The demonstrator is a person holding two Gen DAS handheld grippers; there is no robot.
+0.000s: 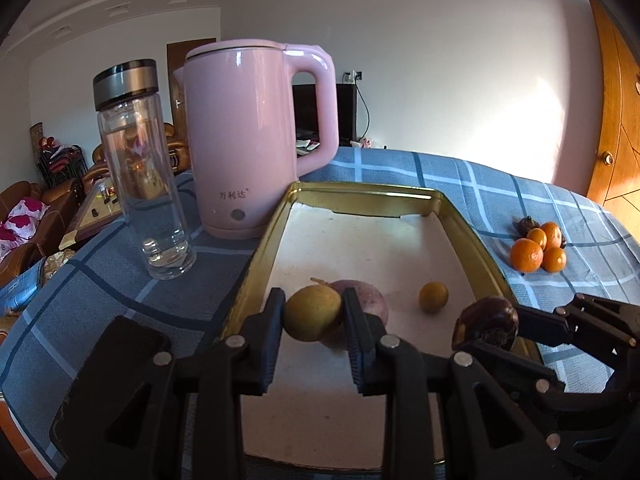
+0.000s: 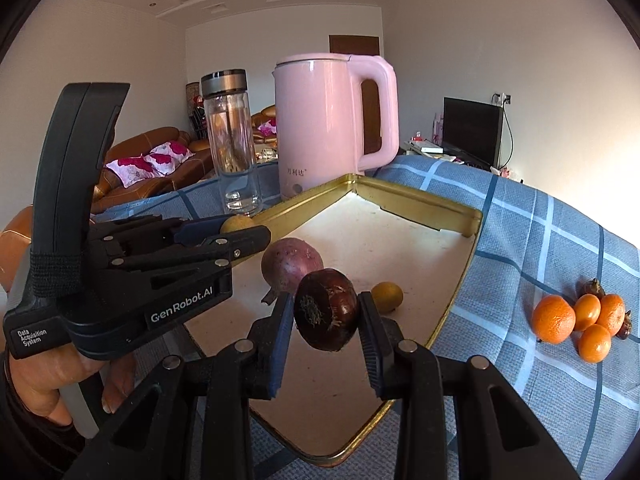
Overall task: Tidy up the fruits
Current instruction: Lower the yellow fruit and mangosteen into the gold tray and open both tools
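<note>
Left wrist view, nearest first: the left gripper (image 1: 314,314) has its black jaws clamped on a yellow-green oval fruit (image 1: 313,312), held over the near end of a shallow gold-rimmed rectangular metal tray (image 1: 466,232) with a pale floor. Just behind that fruit, touching it in the picture, lies a round dull-purple fruit (image 1: 376,298) on the tray floor. Right of the jaws and a little beyond them sits a small round yellow fruit (image 1: 433,297), also on the tray. Further right, at the tray's right rim, the right gripper (image 1: 490,328) has its jaws clamped on a dark brown glossy round fruit (image 1: 488,320).

Right wrist view shows the same grip: the brown fruit is pinched between the two ribbed pads above the tray, the purple fruit just beyond it to the left and the yellow one just beyond to the right. A hand (image 2: 44,380) holds the left tool at the left edge.

Well to the right of both jaws, off the tray, a cluster of small orange mandarins (image 1: 538,247) rests on the blue checked cloth (image 1: 500,188) covering the bench, with a few dark fruits against it.

Beyond the left jaws stand a clear glass bottle with a steel cap (image 1: 140,168) and, further back, a pink plastic electric kettle (image 1: 256,140), both beside the tray's left far corner
</note>
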